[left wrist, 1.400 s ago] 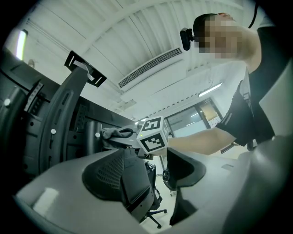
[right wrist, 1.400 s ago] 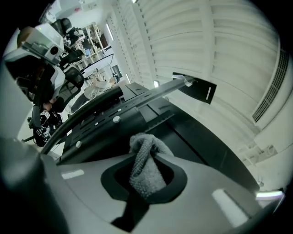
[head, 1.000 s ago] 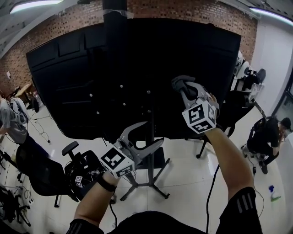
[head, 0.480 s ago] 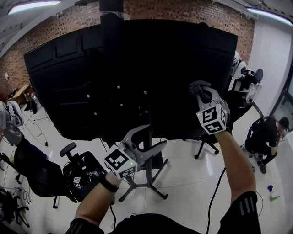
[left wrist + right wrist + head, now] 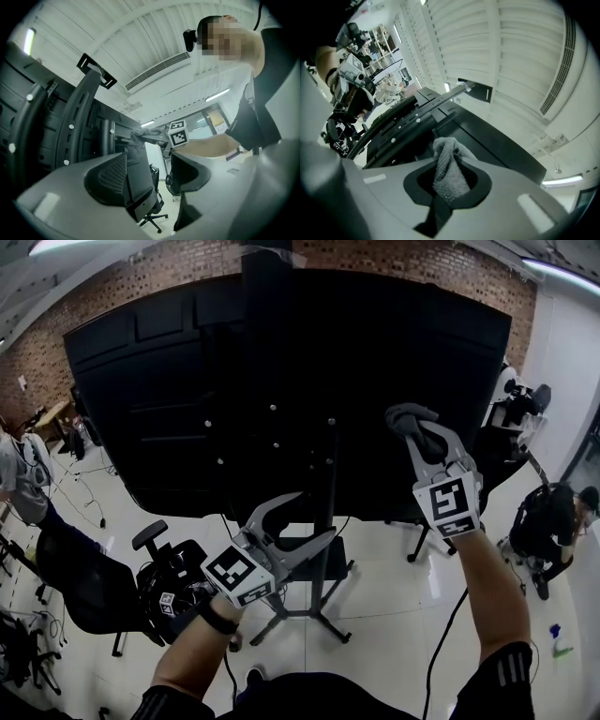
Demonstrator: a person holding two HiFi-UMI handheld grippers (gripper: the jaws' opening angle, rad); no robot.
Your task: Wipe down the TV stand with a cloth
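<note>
The right gripper, raised in the person's right hand, has its jaws closed on a bunched grey terry cloth. In the right gripper view the cloth fills the dark hollow between the jaws, and its free end stands out past their tips. The cloth runs lengthwise along the jaws and points away from the hand, toward the back of the large black flat TV panel. It sits at the panel's lower right part, to the right of the stand's post; whether it presses on the surface cannot be told. The left gripper is held lower, before the foot of the stand, with its jaws wide apart and nothing between them. The black metal TV stand carries the panel on an upright post, its long axis vertical. Its splayed legs rest on a glossy white floor. Behind the panel runs a red brick wall, with strip lights on the ceiling above. A black office chair stands at the left on the floor, near a person in grey. Another person in dark clothes crouches at the right.
</note>
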